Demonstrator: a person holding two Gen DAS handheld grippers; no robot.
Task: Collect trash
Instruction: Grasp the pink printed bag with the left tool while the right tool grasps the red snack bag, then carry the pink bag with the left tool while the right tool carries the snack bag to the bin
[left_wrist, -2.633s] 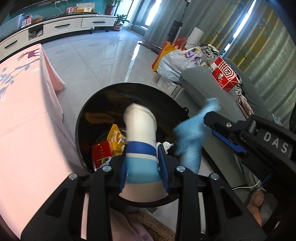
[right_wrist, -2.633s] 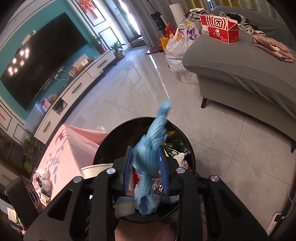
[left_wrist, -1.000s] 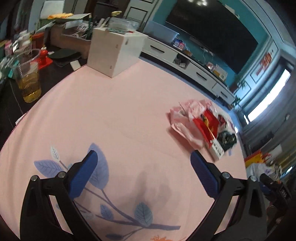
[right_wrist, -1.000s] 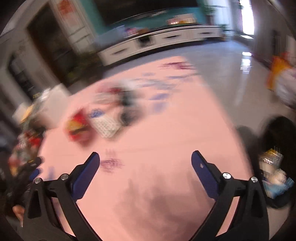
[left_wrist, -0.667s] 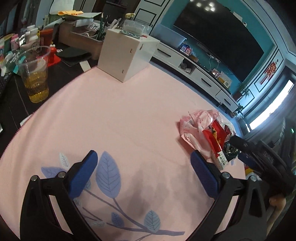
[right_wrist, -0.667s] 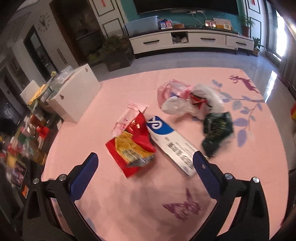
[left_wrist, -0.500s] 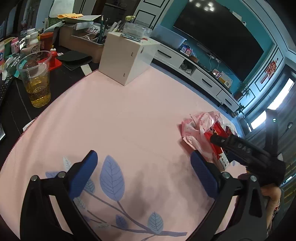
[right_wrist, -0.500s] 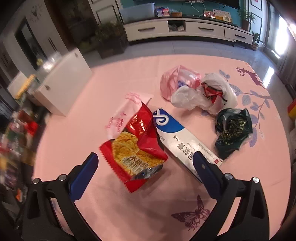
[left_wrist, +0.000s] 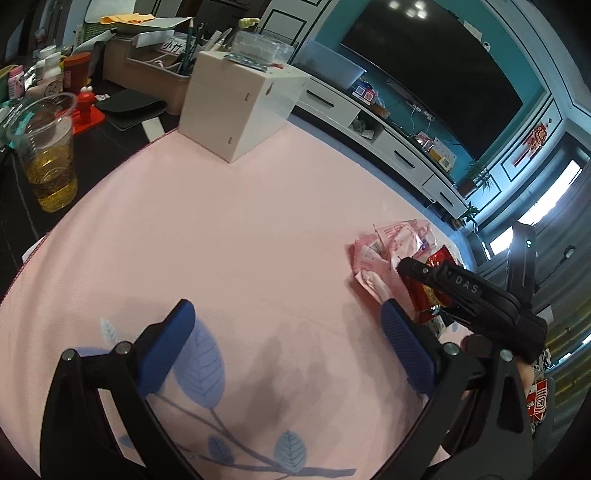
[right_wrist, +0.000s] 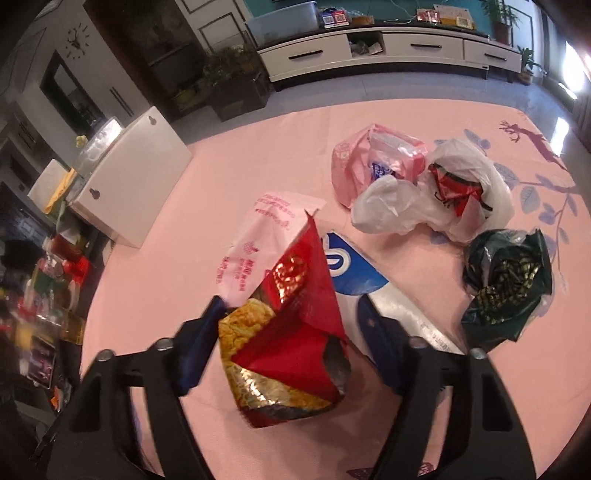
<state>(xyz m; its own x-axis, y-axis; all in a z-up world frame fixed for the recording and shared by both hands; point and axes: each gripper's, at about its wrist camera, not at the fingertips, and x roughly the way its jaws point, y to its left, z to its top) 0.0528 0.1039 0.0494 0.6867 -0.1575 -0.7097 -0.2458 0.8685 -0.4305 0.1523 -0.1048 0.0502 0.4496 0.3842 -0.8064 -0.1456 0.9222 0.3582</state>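
The right tool (right_wrist: 288, 332) reaches down over the pink table (right_wrist: 229, 192) with a red and gold snack bag (right_wrist: 288, 339) standing between its blue pads; its jaws have just been closing around the bag, the left pad right at the bag's edge and the right pad just beside its other side, and whether they already press on it cannot be told. The bag is crumpled and partly raised, and lies over a pale pink printed wrapper (right_wrist: 258, 236) and the near end of a long blue and white packet (right_wrist: 354, 273). Farther off on the table lie a pink plastic bag (right_wrist: 354, 162), a white plastic bag (right_wrist: 436, 199) with something red inside, touching the pink one, and a dark green bag (right_wrist: 506, 288) to the right, apart from them. A white box (right_wrist: 133, 177) stands near the far left edge. The left tool (left_wrist: 288, 347) hovers over a bare part of the table with its jaws spread wide and nothing between them. From its view the right tool (left_wrist: 402, 266) shows as a black body, its tip at the pile of pink and red wrappers (left_wrist: 388, 254). A plastic cup of yellow drink (left_wrist: 48, 151) stands on a dark surface beyond the table's left edge.
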